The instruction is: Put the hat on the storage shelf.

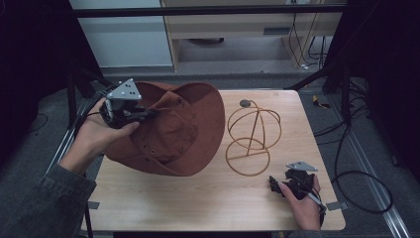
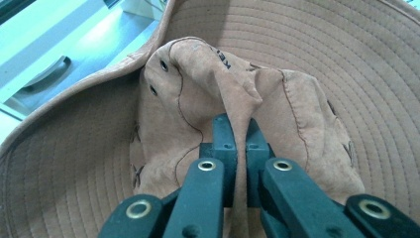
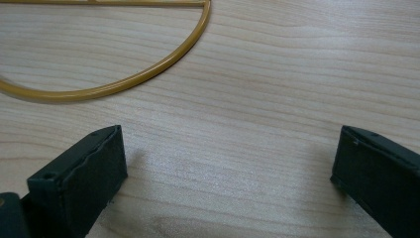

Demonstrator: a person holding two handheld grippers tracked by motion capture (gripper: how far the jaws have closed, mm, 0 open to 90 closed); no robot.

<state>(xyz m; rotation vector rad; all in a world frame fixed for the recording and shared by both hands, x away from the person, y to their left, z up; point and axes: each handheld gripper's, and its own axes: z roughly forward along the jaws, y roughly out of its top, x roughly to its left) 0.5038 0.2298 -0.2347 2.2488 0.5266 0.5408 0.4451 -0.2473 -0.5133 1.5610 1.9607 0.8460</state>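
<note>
A rust-brown wide-brimmed hat (image 1: 178, 131) hangs tilted over the left half of the table, its brim facing right. My left gripper (image 1: 148, 113) is shut on a fold of the hat's crown (image 2: 241, 106), which is pinched between the two black jaws. A gold wire hat stand (image 1: 251, 133) stands on the table to the right of the hat, and part of its round base ring (image 3: 148, 74) lies ahead of my right gripper. My right gripper (image 1: 278, 182) rests low at the table's front right, open, with bare wood between its jaws.
The wooden table (image 1: 208, 198) has open surface along its front edge. A small dark round disc (image 1: 245, 103) lies near the back edge behind the stand. Black cables (image 1: 356, 173) trail over the floor on the right.
</note>
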